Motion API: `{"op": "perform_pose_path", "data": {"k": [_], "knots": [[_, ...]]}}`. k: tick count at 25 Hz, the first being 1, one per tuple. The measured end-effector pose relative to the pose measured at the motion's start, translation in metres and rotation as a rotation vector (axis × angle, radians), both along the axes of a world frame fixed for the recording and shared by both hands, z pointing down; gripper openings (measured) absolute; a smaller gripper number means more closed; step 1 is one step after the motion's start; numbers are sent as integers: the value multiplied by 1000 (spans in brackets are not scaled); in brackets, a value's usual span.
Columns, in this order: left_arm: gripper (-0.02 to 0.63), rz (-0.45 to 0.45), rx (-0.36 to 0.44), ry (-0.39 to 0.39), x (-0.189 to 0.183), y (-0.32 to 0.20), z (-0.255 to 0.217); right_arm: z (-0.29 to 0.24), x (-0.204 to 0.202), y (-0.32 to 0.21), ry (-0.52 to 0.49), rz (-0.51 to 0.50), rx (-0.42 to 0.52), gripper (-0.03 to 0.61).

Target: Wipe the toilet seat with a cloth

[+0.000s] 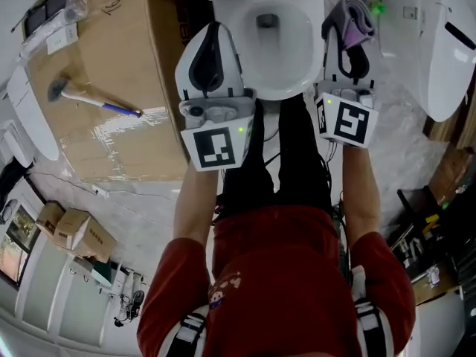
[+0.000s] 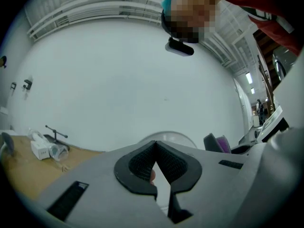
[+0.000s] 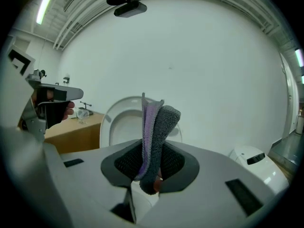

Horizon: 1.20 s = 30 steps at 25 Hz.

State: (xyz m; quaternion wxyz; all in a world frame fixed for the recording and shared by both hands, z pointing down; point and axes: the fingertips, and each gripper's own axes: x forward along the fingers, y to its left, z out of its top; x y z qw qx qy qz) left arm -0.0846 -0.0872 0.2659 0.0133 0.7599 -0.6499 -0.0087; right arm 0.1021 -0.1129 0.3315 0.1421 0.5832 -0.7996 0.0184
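The right tool (image 3: 151,167) is pinching a folded grey and purple terry cloth (image 3: 156,127) between its jaws. The free end is sticking up past the pads, seemingly so that it can be laid flat for wiping. Ahead of and below this tool, the white oval toilet seat (image 3: 110,122) is waiting, not yet touched. The left tool (image 2: 156,163), jaws closed together on nothing, is hovering beside the right one, probably just out of the way. Farther left of it, a brown cardboard box (image 1: 111,73) is standing.
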Motion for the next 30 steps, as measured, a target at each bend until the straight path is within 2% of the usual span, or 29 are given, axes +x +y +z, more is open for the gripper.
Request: {"op": "perform_pose_path", "data": {"k": [8, 14, 19, 25, 30], "knots": [[13, 18, -93, -16, 11, -1, 125, 123, 18, -8, 48, 24, -69, 83], [13, 27, -99, -13, 23, -8, 190, 195, 26, -30, 76, 45, -77, 81], [12, 33, -98, -4, 33, -16, 217, 226, 25, -56, 103, 73, -37, 83], [12, 21, -103, -1, 36, -24, 231, 256, 37, -80, 115, 156, -89, 81], [12, 12, -74, -21, 30, -31, 233, 270, 32, -102, 110, 165, -116, 81]]}}
